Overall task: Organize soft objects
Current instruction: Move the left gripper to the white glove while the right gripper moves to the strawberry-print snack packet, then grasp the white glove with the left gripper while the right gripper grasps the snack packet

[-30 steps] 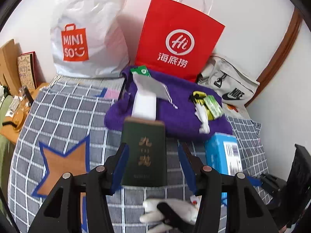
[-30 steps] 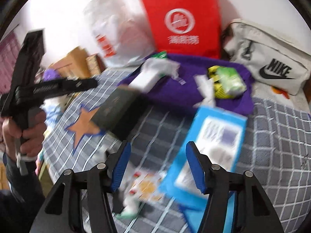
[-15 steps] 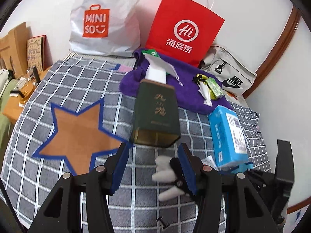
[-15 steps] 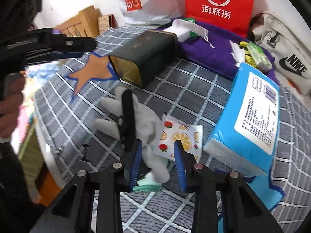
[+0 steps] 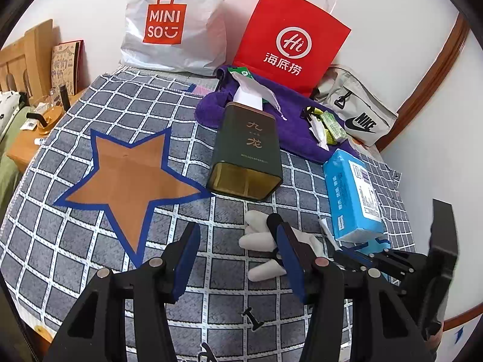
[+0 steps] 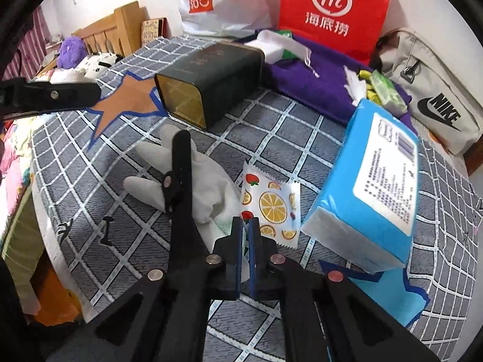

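While I lean over the checked cloth (image 5: 90, 235), which covers the whole table, I see a red paper bag (image 5: 289, 39) and a white plastic bag (image 5: 178, 27) standing at the back by the wall. A grey bag (image 5: 356, 114) lies beside the red one. A purple towel (image 5: 289, 126) is spread in front of them. An orange star (image 5: 126, 181) with a blue edge is marked on the cloth. A dark green tin (image 5: 247, 147) lies on its side next to the star, with its open end facing me. A blue pack of tissues (image 6: 371, 181) rests to the right of it.

The white glove (image 6: 208, 187) lies near me, between the tin and my tools. A little packet with fruit pictures (image 6: 271, 205) sits just beside it.

My right gripper (image 6: 246, 226) is squeezed tight together at the glove's cuff, just by the packet, and I cannot tell which of them it pinches. My left gripper (image 5: 235, 241) is about half open with nothing in it. Its right finger is in front of the glove.
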A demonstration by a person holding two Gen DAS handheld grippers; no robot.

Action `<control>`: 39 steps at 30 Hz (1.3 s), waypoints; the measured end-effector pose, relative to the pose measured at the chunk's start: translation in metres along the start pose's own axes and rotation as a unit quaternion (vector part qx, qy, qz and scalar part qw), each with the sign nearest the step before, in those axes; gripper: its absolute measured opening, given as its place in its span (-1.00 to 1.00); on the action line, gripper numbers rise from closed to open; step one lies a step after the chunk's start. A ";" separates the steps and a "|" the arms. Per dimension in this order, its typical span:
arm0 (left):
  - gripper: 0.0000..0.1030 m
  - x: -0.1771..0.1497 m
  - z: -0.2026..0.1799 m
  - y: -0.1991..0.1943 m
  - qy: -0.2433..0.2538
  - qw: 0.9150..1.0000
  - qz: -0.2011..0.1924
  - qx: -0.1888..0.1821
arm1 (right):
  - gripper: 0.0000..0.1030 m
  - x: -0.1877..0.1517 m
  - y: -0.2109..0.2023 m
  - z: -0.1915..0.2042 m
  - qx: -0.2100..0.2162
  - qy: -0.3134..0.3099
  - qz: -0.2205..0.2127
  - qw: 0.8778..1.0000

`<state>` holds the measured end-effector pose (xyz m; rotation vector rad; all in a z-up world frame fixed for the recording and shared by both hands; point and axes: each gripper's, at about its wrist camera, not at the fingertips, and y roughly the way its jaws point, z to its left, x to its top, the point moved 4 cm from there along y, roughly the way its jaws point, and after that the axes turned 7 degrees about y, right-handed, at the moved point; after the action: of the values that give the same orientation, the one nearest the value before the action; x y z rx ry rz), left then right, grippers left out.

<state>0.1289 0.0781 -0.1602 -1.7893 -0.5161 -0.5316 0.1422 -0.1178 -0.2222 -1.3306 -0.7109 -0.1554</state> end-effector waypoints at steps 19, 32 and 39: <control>-0.02 -0.021 -0.037 -0.001 0.010 1.000 0.017 -0.012 | -0.97 -0.058 -0.058 -0.079 0.082 0.154 -0.023 0.984; -0.02 -0.035 -0.036 0.016 0.008 0.999 0.041 0.002 | 0.25 -0.073 -0.035 -0.087 0.035 0.164 -0.027 0.986; -0.02 -0.039 -0.022 0.022 0.000 0.999 0.050 0.005 | 0.51 -0.062 -0.005 -0.075 0.019 0.165 -0.025 0.986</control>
<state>0.1090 0.0479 -0.1944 -1.7945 -0.4262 -0.4593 0.1200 -0.2060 -0.2577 -1.2136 -0.4633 -0.3926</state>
